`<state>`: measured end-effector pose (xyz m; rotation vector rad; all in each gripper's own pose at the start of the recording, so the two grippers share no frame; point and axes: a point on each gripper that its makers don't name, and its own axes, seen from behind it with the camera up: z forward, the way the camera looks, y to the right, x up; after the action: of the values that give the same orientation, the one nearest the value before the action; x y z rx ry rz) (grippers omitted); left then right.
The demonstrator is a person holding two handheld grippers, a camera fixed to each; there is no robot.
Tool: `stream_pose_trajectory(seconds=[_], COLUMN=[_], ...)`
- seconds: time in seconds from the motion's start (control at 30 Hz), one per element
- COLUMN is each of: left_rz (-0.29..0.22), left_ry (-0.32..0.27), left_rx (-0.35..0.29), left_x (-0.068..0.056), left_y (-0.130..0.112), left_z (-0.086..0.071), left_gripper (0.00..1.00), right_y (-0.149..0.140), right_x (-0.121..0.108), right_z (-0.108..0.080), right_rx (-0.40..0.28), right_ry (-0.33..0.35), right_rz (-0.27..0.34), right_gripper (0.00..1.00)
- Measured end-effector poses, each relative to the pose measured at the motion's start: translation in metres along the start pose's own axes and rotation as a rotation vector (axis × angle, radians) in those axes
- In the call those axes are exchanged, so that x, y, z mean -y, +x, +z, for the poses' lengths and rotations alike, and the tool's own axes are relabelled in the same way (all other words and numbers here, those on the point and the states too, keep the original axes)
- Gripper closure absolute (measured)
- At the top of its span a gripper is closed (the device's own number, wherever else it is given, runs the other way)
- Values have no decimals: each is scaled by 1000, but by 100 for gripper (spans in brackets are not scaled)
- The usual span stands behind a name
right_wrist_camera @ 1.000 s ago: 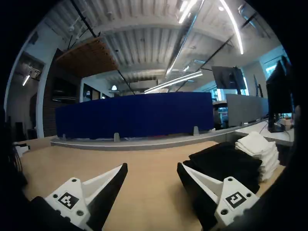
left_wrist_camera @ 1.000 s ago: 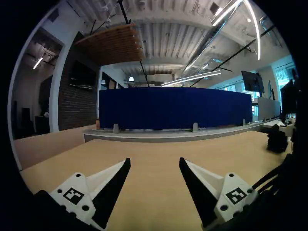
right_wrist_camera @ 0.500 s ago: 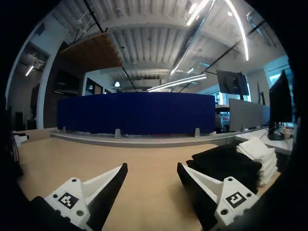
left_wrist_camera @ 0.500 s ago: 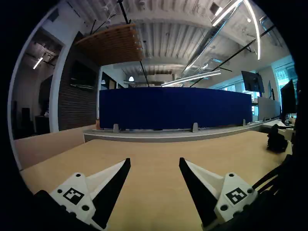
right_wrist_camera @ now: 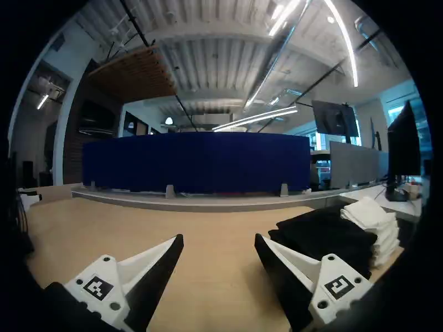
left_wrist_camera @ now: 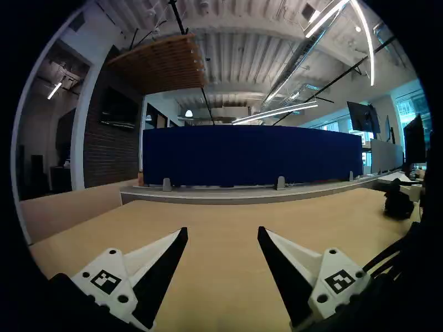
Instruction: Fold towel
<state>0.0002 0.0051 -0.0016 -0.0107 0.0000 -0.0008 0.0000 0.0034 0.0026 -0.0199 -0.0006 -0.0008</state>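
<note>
In the right gripper view a stack of folded black towels [right_wrist_camera: 326,238] lies on the wooden table [right_wrist_camera: 216,232], just right of my right gripper [right_wrist_camera: 219,246]. Behind it, at the far right, sits a stack of folded white towels [right_wrist_camera: 374,224]. That gripper is open and holds nothing; its right finger reaches in front of the black stack's near edge. In the left gripper view my left gripper [left_wrist_camera: 221,239] hovers low over bare table [left_wrist_camera: 221,216], open and empty. A dark lump [left_wrist_camera: 398,202] rests at the table's far right edge.
A long blue partition [left_wrist_camera: 243,155] on a grey rail closes off the table's far side, the same blue partition [right_wrist_camera: 194,163] in the right gripper view. Monitors [right_wrist_camera: 404,160] stand on a desk to the right. Dark cables [left_wrist_camera: 396,254] run near the left gripper's right finger.
The right gripper view has swung slightly, so the towel stacks sit a little farther right and lower. The left gripper has stayed still. Both stay open.
</note>
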Motion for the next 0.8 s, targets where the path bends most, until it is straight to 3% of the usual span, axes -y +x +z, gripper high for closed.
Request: stream_pose_trajectory(seconds=[0.8], left_rz=[0], left_ry=[0], left_rx=[0], left_x=[0], left_y=[2], left_z=[-1], left_gripper=[6], right_y=[0], right_x=[0], right_z=[-4], right_rx=[0], right_ry=[1], right_rz=[0], right_gripper=[0])
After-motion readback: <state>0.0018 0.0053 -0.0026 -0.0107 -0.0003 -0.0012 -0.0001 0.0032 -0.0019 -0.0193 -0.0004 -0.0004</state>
